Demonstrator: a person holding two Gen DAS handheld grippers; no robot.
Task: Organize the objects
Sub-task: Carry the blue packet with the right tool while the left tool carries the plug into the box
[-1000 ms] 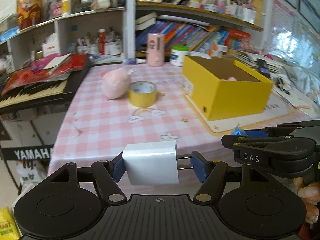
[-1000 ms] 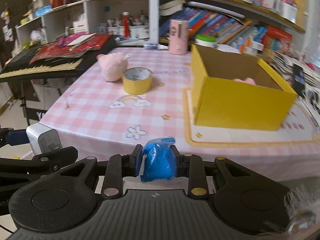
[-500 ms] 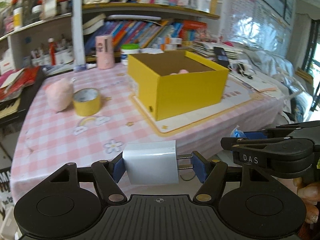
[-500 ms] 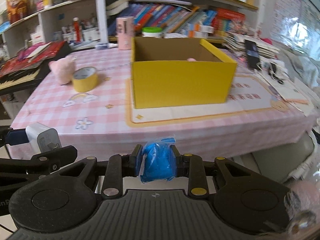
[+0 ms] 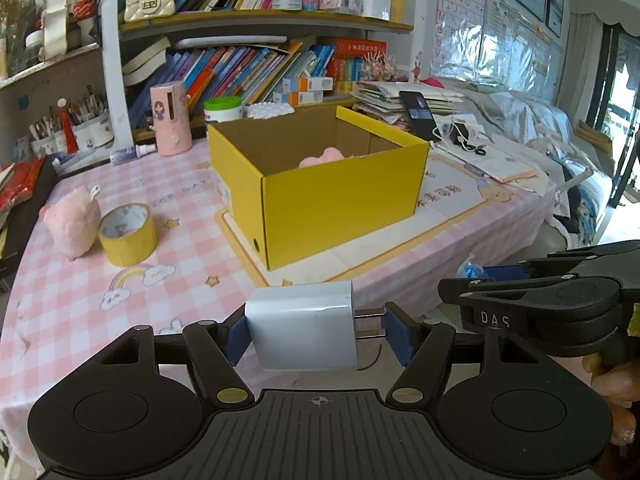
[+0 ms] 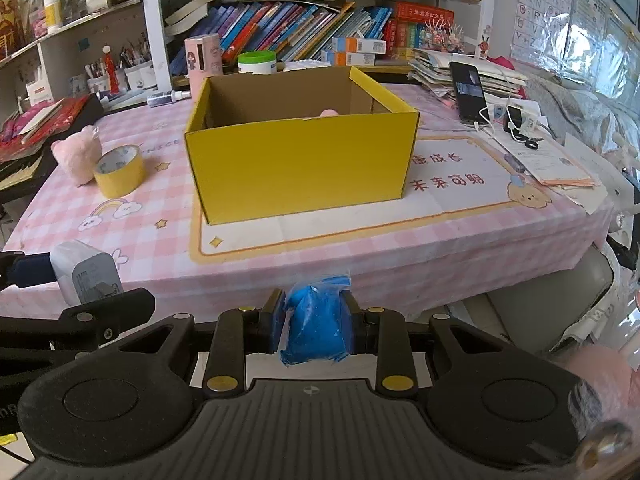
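The white, hard-plastic wall charger with two metal prongs point(image 5: 302, 326) sits crosswise between the blue pads of the left gripper point(image 5: 316, 330), one pad flat on its smooth back, the other pushing on the prong tips; it looks rigid and light, but the glossy shell and the narrow prong contact could let it pivot, so the flat sides would likely give a surer hold. The small blue, plastic-wrapped soft packet point(image 6: 316, 326) is squeezed between the pads of the right gripper point(image 6: 316, 326), whose jaws are pressed hard together on it; it appears light and yielding, so a grip across its thick middle suits it. Both are held in the air, short of the near edge of the pink checked tablecloth point(image 6: 140, 236). Beyond, on a printed mat, stands the open yellow cardboard box point(image 6: 300, 168), something pink showing inside. Left of it lie a yellow tape roll point(image 6: 119, 175) and a pink plush toy point(image 6: 78, 158), side by side.
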